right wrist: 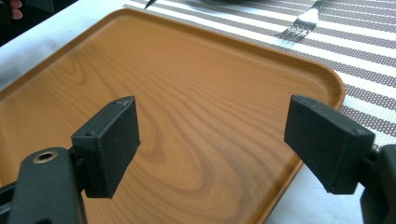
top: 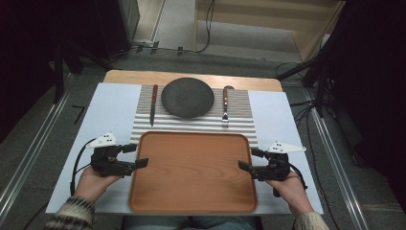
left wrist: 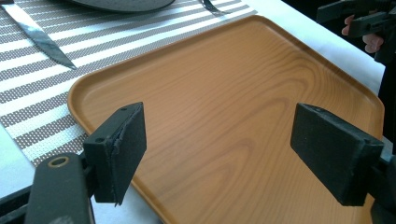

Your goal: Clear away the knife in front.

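Left gripper [top: 136,156] and right gripper [top: 250,159] are hovering at opposite side edges of the wooden tray [top: 191,201], jaws standing wide apart, gripping nothing. Tray is lying flat on the bench [top: 282,115], spanning between and beyond both jaw pairs.

tray [top: 191,191]: one, wooden, bare; plate [top: 187,97]: one, dark, round; knife [top: 153,104]: one; fork [top: 225,106]: one; placemat [top: 239,122]: one, striped; tools: two, left tool [top: 136,155] and right tool [top: 250,159]; table [top: 110,103]: one
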Demonstrator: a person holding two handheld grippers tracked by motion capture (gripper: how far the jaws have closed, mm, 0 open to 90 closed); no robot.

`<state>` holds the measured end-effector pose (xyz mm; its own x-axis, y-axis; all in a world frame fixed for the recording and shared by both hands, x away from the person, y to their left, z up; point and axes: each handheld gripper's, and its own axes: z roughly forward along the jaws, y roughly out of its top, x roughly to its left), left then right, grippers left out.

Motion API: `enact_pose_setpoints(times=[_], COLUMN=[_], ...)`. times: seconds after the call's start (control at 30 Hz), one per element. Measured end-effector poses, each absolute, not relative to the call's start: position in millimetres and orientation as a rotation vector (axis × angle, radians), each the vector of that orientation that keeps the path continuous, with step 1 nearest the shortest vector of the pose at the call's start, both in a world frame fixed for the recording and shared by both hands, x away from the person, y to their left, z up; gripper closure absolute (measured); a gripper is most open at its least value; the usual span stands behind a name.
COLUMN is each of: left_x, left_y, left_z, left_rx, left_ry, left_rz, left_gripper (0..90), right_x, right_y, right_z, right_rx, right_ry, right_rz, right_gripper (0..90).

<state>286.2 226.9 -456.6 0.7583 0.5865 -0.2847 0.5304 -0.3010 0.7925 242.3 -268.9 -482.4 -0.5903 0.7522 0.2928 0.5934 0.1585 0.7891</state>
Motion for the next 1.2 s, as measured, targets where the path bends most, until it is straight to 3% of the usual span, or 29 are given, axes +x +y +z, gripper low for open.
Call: enact_pose_setpoints(times=[1.2], left_x=[288.5], left_y=[226.7], left_z=[-458.1], left_rx=[1.951], left_ry=[0.867], left_rz=[0.066], left_gripper=[18.6], right_x=[243.6], right_y=[-274.7], right_z=[-486.4], right_rx=[1.395], right_ry=[2.204], right_rz=[1.380], right_gripper=[16.4])
